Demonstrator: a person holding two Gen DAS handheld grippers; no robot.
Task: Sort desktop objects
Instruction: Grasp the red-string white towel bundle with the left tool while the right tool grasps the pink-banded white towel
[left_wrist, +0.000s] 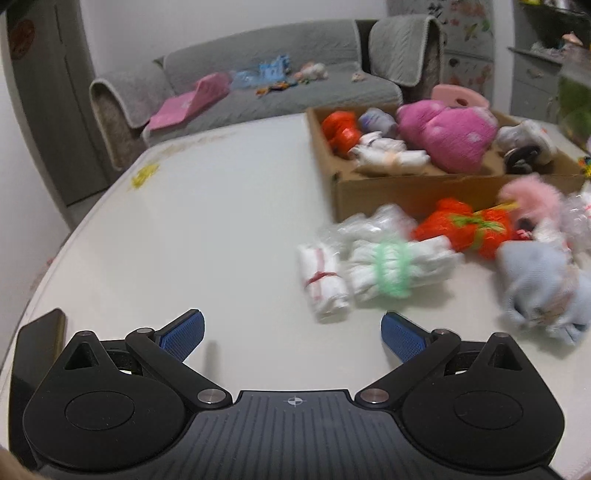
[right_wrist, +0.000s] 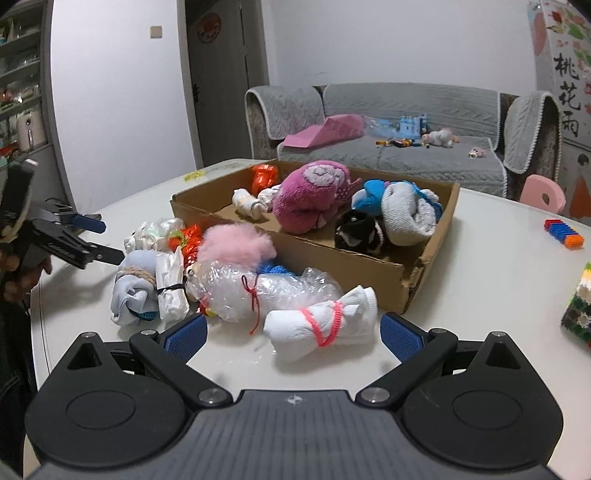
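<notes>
A poster (right_wrist: 567, 99) at the right edge bore large dark Chinese characters, 桃花雨. On the white surface (left_wrist: 207, 236) sat a cardboard box (right_wrist: 369, 267) of soft bundles, with more bundles heaped before its near wall. The right claw (right_wrist: 293, 334) pointed downward, jaws wide, a white roll tied with pink cord (right_wrist: 321, 325) lying between its blue pads, untouched. The left claw (left_wrist: 293, 338), held in a hand (right_wrist: 22, 273), stood wide and empty over bare surface, just beside a white roll with a green band (left_wrist: 395, 271).
</notes>
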